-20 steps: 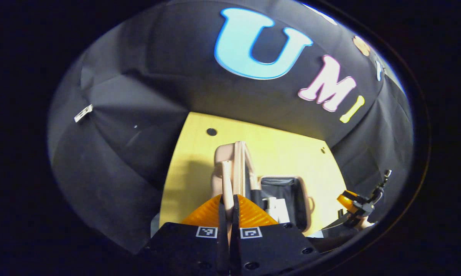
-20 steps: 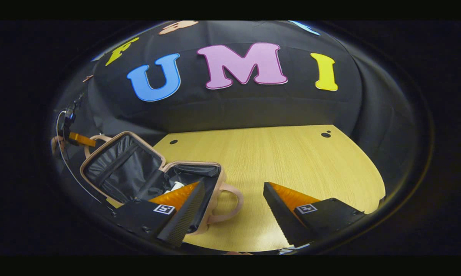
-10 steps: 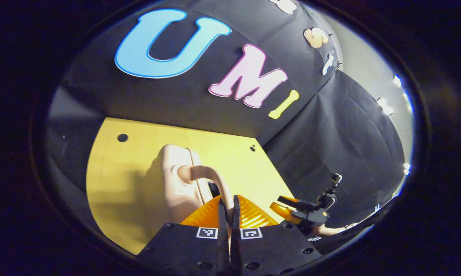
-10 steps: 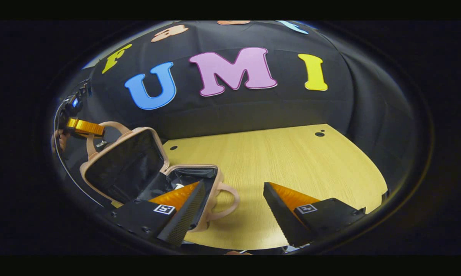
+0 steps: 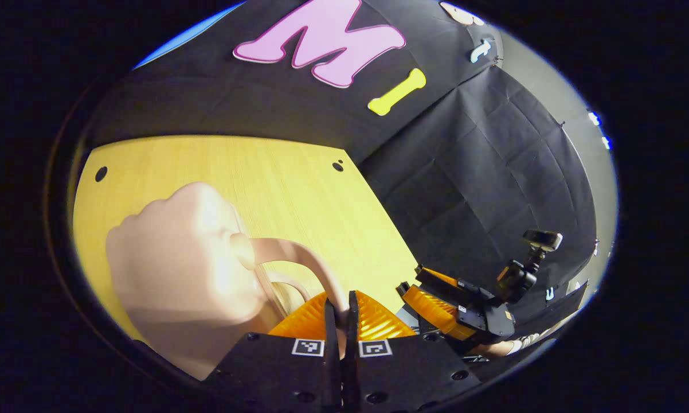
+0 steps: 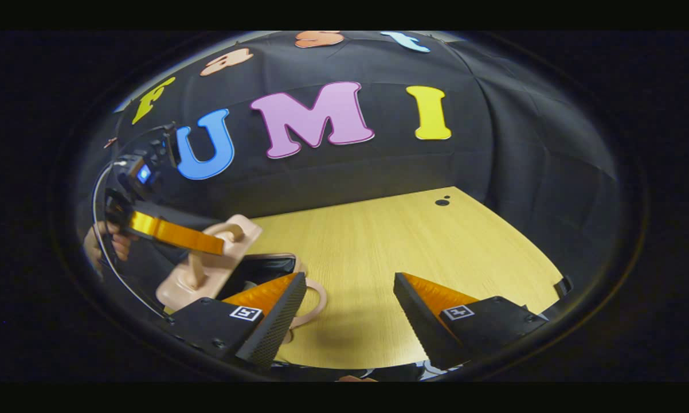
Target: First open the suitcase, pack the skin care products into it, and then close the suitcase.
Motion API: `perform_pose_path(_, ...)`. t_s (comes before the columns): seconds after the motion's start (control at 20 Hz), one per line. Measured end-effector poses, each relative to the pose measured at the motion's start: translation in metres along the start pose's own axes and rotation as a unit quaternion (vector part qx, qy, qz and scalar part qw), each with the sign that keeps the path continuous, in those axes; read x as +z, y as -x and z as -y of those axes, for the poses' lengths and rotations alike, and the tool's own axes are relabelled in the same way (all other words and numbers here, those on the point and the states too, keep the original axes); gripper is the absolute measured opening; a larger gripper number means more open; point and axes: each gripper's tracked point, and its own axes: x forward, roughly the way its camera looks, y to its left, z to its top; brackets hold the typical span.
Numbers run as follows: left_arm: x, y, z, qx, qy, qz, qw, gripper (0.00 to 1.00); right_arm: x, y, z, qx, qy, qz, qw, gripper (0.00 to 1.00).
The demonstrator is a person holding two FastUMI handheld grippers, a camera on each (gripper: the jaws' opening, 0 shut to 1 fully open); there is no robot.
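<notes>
Two grippers, one suitcase, closing stage. Suitcase (image 6: 207, 269): pale pink, near the left edge of the surface (image 6: 407, 252), lid tilted low over the base with a dark gap showing at the mouth; not yet shut. Lid handle (image 5: 298, 261): an arched loop on the lid's outer face. Left gripper (image 5: 340, 307): fingers pressed together on that loop, pinching it, so the lid can be guided down by its own handle rather than pushed on the shell; seen from the right gripper view, it reaches in over the lid with a hand (image 6: 106, 246) behind it. Right gripper (image 6: 350, 298): fingers spread wide, holding nothing, hovering above the surface just beside the base's own handle (image 6: 313, 301), probably kept clear of the lid's path and ready to steady the base. Skin care products: presumably inside; the lowered lid hides them, so contents cannot be confirmed.
</notes>
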Motion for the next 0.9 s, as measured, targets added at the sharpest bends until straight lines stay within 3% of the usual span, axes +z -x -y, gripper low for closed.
perform_pose_path(0.45,-0.044,-0.108,-0.028,0.043,0.021,-0.093,0.995,0.09,-0.008,0.037,0.065,-0.066,-0.013,-0.002,0.998,0.98)
perform_pose_path(0.6,-0.048,-0.117,-0.028,0.08,-0.01,-0.101,0.992,0.13,-0.007,0.037,0.077,-0.049,0.0,-0.002,0.999,0.98)
perform_pose_path(0.75,-0.047,-0.12,-0.024,0.103,0.011,-0.077,0.992,0.19,0.003,0.031,0.086,-0.01,0.015,-0.003,1.0,0.98)
perform_pose_path(0.8,-0.043,-0.119,-0.02,0.113,0.016,-0.059,0.992,0.29,0.007,0.029,0.089,0.005,0.02,-0.003,1.0,0.98)
perform_pose_path(0.85,-0.041,-0.116,-0.015,0.124,0.013,-0.045,0.991,0.29,0.012,0.029,0.093,0.018,0.027,0.0,0.999,0.98)
perform_pose_path(0.9,-0.042,-0.111,-0.009,0.133,0.009,-0.029,0.991,0.58,0.016,0.028,0.097,0.03,0.037,0.001,0.999,0.98)
